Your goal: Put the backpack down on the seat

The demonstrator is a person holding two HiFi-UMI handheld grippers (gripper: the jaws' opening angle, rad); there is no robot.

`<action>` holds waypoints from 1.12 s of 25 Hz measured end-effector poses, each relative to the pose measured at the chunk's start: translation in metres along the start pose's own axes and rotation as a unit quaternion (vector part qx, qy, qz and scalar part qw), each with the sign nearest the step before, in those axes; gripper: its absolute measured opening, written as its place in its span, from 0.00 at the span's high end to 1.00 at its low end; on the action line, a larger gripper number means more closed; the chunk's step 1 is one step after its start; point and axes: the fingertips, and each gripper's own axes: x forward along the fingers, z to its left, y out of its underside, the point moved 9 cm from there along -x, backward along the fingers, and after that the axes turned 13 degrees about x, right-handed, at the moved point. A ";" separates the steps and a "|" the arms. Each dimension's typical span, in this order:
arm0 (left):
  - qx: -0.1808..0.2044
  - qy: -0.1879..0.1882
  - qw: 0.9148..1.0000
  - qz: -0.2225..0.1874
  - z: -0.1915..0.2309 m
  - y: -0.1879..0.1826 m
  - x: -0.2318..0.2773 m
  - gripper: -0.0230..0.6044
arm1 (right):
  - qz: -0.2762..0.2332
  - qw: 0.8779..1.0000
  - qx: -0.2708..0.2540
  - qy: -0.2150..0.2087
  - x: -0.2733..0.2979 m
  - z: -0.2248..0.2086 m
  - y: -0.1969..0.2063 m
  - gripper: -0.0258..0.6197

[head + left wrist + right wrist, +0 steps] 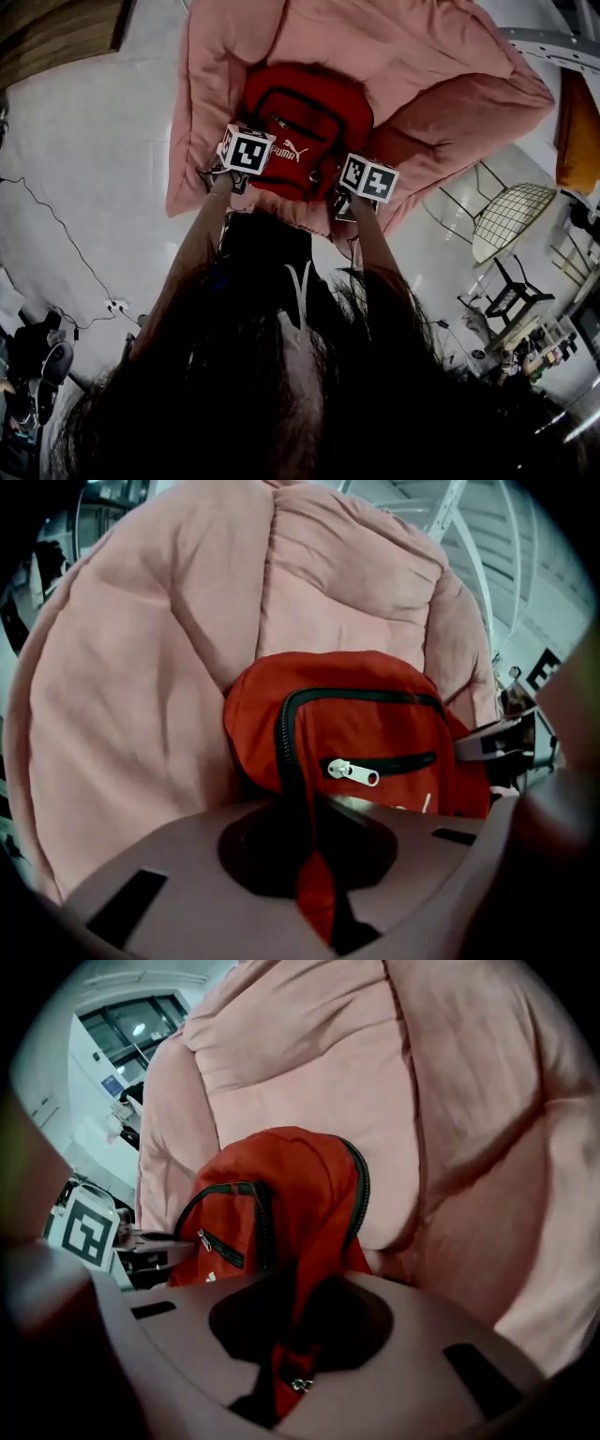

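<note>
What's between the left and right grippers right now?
The red backpack. In the head view its logo front fills the gap between the left gripper and the right gripper. Each gripper view shows the jaws shut on a fold of its fabric.

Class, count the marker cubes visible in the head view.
2. One cube tops the left gripper, at the red backpack's left edge; the other cube tops the right gripper, at its right. None seems hidden.

The backpack [305, 122] is bright red with black zip tracks and a white logo. The seat cushion [394, 47] is plain dusty pink. The marker cubes [247, 150] are white with black squares, and the floor [94, 141] is pale grey.
</note>
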 end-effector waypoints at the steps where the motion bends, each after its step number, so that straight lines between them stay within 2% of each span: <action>1: 0.008 -0.008 1.000 -0.007 -0.002 0.001 0.002 0.90 | -0.004 1.000 0.007 -0.008 0.001 -0.001 0.000 0.89; 5: 0.033 -0.029 0.998 -0.043 -0.007 0.006 0.004 0.90 | -0.020 0.999 0.021 -0.034 -0.002 -0.002 0.003 0.88; 9: 0.032 -0.010 0.997 -0.075 -0.003 0.013 -0.002 0.89 | -0.027 0.999 0.009 -0.033 -0.009 -0.003 0.005 0.85; 12: 0.002 0.000 0.996 -0.086 0.002 0.014 -0.007 0.89 | -0.032 0.999 0.007 -0.030 -0.018 -0.003 0.007 0.67; 14: -0.025 -0.003 0.996 -0.091 0.003 0.013 -0.015 0.83 | -0.033 0.999 0.009 -0.035 -0.028 -0.005 0.010 0.62; 16: -0.046 -0.008 0.993 -0.105 0.003 0.015 -0.026 0.75 | -0.036 0.998 0.009 -0.042 -0.042 -0.007 0.015 0.62; 17: -0.056 -0.005 0.992 -0.114 0.003 0.017 -0.034 0.67 | -0.038 0.998 0.008 -0.047 -0.049 -0.008 0.018 0.62; 18: -0.065 0.000 0.990 -0.122 0.003 0.020 -0.042 0.63 | -0.041 0.998 0.008 -0.054 -0.057 -0.009 0.022 0.62; 24: -0.108 0.001 0.980 -0.170 -0.003 0.026 -0.101 0.63 | -0.088 0.990 0.013 -0.106 -0.114 -0.005 0.035 0.62; 28: -0.126 0.011 0.968 -0.219 -0.018 0.020 -0.150 0.64 | -0.121 0.984 0.016 -0.132 -0.155 0.007 0.044 0.62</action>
